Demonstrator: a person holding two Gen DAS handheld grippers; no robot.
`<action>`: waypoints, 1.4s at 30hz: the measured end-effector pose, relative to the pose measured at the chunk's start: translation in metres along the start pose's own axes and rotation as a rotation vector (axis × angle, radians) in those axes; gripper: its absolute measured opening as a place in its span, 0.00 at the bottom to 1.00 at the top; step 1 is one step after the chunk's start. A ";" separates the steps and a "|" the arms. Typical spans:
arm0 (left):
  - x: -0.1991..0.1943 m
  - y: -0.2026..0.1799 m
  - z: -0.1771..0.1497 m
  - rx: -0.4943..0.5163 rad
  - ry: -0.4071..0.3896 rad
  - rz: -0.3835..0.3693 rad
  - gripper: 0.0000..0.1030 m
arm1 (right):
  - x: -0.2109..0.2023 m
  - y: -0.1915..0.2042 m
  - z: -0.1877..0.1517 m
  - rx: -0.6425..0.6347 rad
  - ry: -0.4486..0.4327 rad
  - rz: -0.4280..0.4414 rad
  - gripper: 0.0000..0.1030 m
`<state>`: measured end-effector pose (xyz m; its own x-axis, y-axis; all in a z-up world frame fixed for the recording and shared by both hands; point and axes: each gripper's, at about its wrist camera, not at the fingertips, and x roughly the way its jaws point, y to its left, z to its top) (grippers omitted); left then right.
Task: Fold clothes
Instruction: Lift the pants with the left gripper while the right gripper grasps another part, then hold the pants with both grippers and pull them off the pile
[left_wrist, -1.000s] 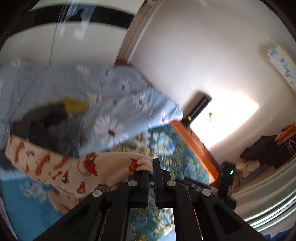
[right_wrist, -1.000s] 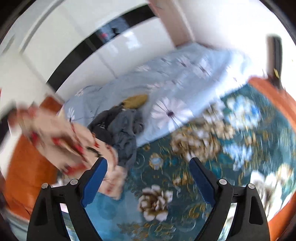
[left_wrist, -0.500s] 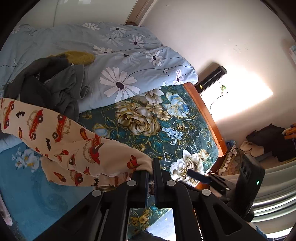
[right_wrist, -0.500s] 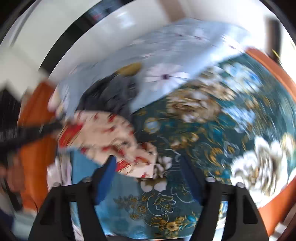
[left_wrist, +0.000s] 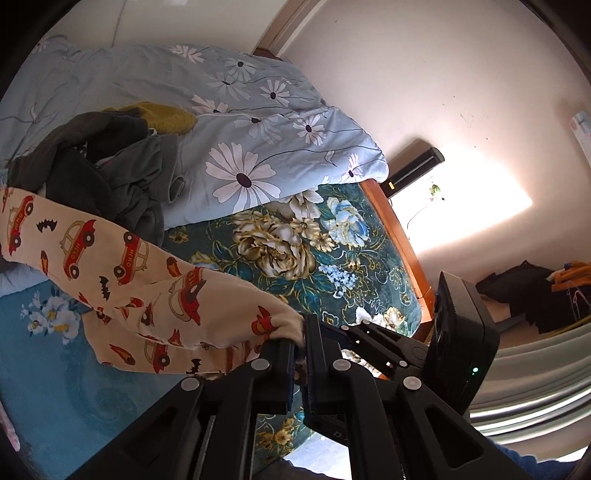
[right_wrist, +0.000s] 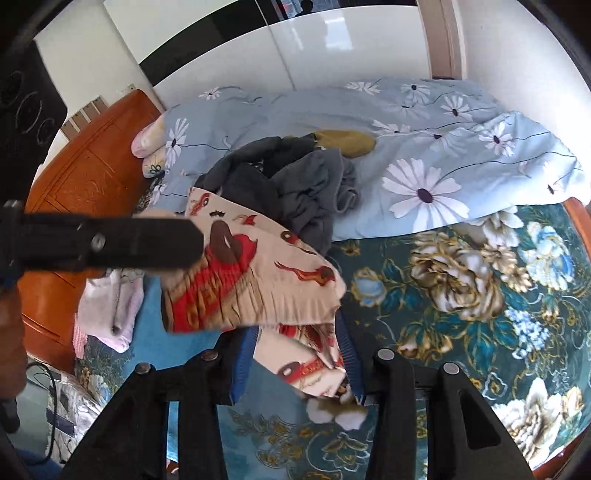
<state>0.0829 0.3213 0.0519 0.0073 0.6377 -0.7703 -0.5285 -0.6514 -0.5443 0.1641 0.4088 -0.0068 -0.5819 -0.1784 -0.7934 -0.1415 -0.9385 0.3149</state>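
Here, in the left wrist view, the cream garment (left_wrist: 122, 266) printed with red cars, black bats and orange rockets hangs stretched in a long band above the bed (left_wrist: 321, 258), running from the left edge down to the left gripper (left_wrist: 300, 345). Its jaws stand almost together, pinched on the garment's edge. A second layer of the same cloth sags below the band onto the blue part of the sheet. Behind it lies one heap of dark grey clothes (left_wrist: 110, 173) with one mustard-yellow piece (left_wrist: 162, 114) at its top, both resting on one pale blue daisy quilt (left_wrist: 258, 129). The right gripper (left_wrist: 391, 350) shows only as a black body just past the left one; its fingertips are hidden.

In the right wrist view, the garment's ribbed hem (right_wrist: 258, 291) hangs close to the lens, bunched and partly blurred, so its full shape cannot be made out. A lower fold drops between the right gripper (right_wrist: 295, 365) fingers, whose blue pads (right_wrist: 242, 369) stand half apart; they have just been closing, and the pads do not clearly press the cloth. The left gripper (right_wrist: 184, 236) reaches in from the left as a dark bar, its tip buried in the cloth. One wooden headboard (right_wrist: 85, 181) stands at left, with one pink cloth (right_wrist: 110, 306) beside it. A bit of the person's hand (right_wrist: 9, 332) is cut off at the left edge.
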 end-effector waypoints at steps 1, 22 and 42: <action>-0.002 0.003 0.001 -0.009 -0.004 -0.004 0.04 | 0.002 0.003 0.002 -0.007 -0.002 -0.001 0.44; -0.046 0.056 -0.036 -0.142 -0.128 -0.029 0.55 | 0.025 -0.007 0.057 0.204 -0.018 0.258 0.09; 0.136 0.098 -0.099 -0.032 -0.001 0.235 0.54 | 0.000 0.024 0.114 0.178 -0.022 0.222 0.09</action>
<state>0.1156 0.3035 -0.1391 -0.1132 0.4672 -0.8769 -0.4882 -0.7948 -0.3604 0.0696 0.4199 0.0597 -0.6310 -0.3657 -0.6842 -0.1458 -0.8103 0.5676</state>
